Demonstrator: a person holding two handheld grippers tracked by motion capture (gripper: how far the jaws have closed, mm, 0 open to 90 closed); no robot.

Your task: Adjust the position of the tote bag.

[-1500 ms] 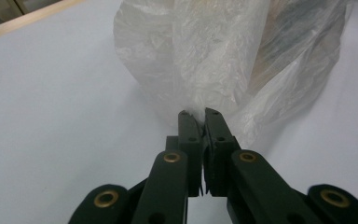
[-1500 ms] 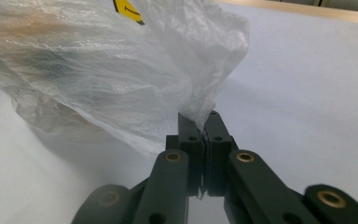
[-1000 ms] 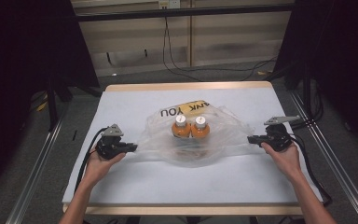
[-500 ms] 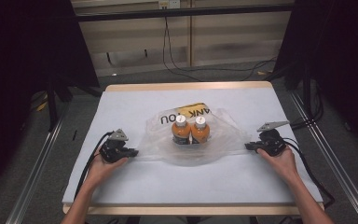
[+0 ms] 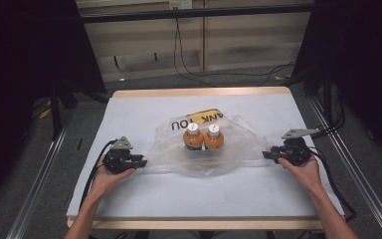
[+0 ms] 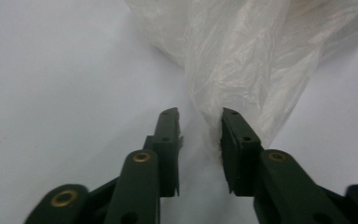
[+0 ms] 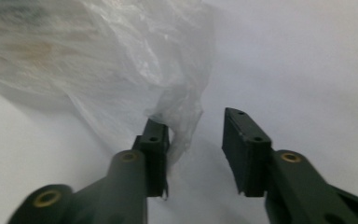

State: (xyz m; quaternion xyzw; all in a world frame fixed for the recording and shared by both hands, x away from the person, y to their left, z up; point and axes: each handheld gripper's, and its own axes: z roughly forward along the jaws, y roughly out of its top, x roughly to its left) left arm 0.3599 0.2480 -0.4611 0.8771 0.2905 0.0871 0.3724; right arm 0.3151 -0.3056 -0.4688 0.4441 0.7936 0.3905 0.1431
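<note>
White tabletop (image 5: 144,199) carries a clear crinkled plastic bag (image 5: 238,149) at centre, two orange bottles (image 5: 202,140) inside. Left gripper (image 6: 199,122) and right gripper (image 7: 195,125) flank its long axis, jaws parted; film seemingly lies between each pair, unclamped.

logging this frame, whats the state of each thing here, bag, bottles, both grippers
plastic bag: clear, crumpled, lying spread on the table, a corner reaching between each gripper's jaws
two bottles: upright, side by side, white caps on, orange contents, inside the bag
yellow printed panel: flat under the bag's far side
left gripper: open, jaws either side of the bag's corner
right gripper: open, bag edge against one jaw
</note>
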